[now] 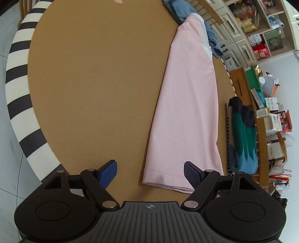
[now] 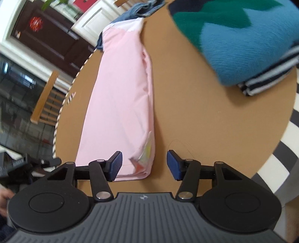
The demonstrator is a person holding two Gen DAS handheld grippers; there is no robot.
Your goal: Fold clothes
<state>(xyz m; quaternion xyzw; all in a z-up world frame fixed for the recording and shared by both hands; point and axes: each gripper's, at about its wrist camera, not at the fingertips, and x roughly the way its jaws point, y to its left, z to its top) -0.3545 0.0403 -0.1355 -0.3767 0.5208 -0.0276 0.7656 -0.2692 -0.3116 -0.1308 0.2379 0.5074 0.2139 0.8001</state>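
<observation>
A pink shirt [image 1: 188, 104] lies folded into a long strip on the brown round table [image 1: 93, 84]. In the left wrist view its hem end is nearest, and my left gripper [image 1: 150, 172] stands open over that hem's left corner without touching it. In the right wrist view the pink shirt [image 2: 119, 104] runs away from the camera, with a coloured print showing at its near corner. My right gripper [image 2: 144, 165] is open astride that near corner, and the blue pads do not press the cloth.
A folded teal, green and navy sweater [image 2: 243, 37] rests on a striped garment [image 2: 269, 78] at the table's far right. Blue denim [image 1: 179, 9] lies beyond the shirt's far end. A black-and-white striped cloth [image 1: 20, 84] hangs round the table rim. Shelves and chairs stand behind.
</observation>
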